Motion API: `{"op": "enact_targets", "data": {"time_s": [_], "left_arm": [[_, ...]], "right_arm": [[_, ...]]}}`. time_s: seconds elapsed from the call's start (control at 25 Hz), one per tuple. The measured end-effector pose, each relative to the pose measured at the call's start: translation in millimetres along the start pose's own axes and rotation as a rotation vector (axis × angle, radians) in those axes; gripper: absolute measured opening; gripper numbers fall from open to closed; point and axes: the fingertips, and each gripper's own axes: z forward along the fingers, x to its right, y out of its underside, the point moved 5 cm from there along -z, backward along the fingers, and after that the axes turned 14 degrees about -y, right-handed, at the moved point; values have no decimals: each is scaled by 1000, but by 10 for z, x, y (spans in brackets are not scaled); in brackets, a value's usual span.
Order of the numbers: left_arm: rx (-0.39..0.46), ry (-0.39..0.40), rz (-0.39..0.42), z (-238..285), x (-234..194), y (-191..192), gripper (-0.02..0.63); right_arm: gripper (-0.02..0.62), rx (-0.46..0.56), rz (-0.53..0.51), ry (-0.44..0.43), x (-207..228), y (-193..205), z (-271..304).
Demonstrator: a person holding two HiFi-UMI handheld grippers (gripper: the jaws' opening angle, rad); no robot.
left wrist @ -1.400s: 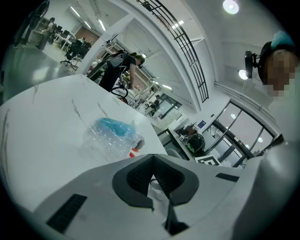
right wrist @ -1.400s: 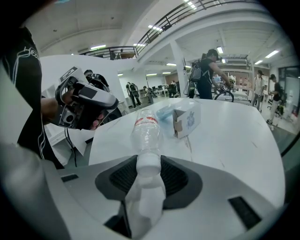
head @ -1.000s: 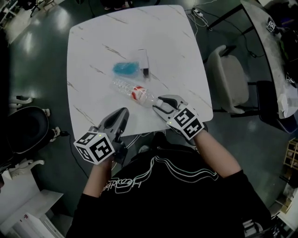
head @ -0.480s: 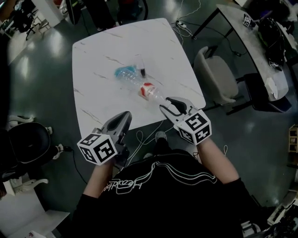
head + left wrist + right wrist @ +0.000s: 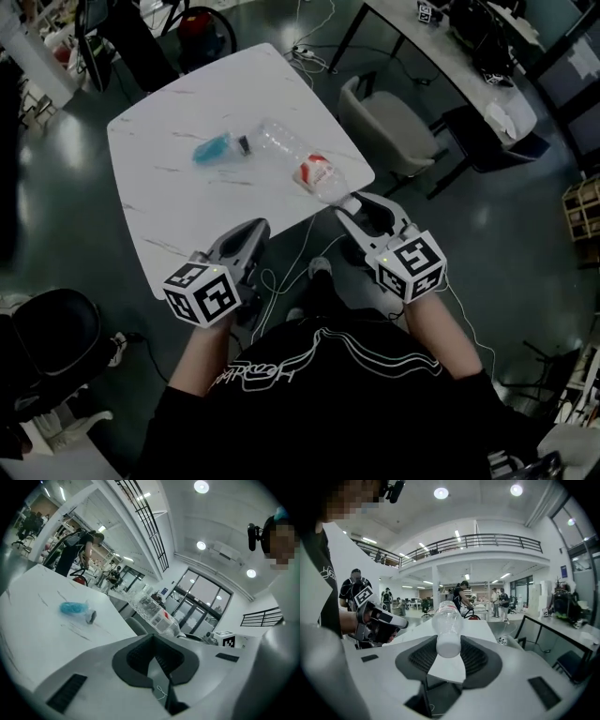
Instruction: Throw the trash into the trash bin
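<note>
A clear plastic bottle point(image 5: 298, 159) with a red label hangs tilted over the near right edge of the white marble table point(image 5: 178, 202). My right gripper point(image 5: 349, 204) is shut on its capped end. In the right gripper view the bottle point(image 5: 447, 620) points straight away between the dark pads point(image 5: 419, 658). A blue crumpled wrapper with a dark cap point(image 5: 214, 147) lies further back on the table, also seen in the left gripper view point(image 5: 72, 608). My left gripper point(image 5: 255, 228) hovers by the table's near edge, shut and empty point(image 5: 152, 644).
A grey chair point(image 5: 389, 127) stands right of the table, and a long desk point(image 5: 450, 47) runs behind it. A black chair point(image 5: 47, 337) sits at the lower left. Cables point(image 5: 281, 272) trail on the dark floor below me. Several people stand in the hall behind.
The right gripper has lifted the bottle off the table and carried it up and to the right. The left gripper has risen too. The blue wrapper stays put.
</note>
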Motion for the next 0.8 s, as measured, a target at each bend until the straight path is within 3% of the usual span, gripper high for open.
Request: {"op": "enact_targets", "data": {"time_s": [0.36,0.64,0.8], "left_arm": [[-140,171,37,524,603,340,5],[-273,256,92,1060,1085,695,5],[-342,261,108,1395,1326,913,5]], "right_arm": [[173,-2,71,265,148,296,-1057],[174,22,143,444,427,688,-1752],[173,20,187,502,623,940,-2053]]}}
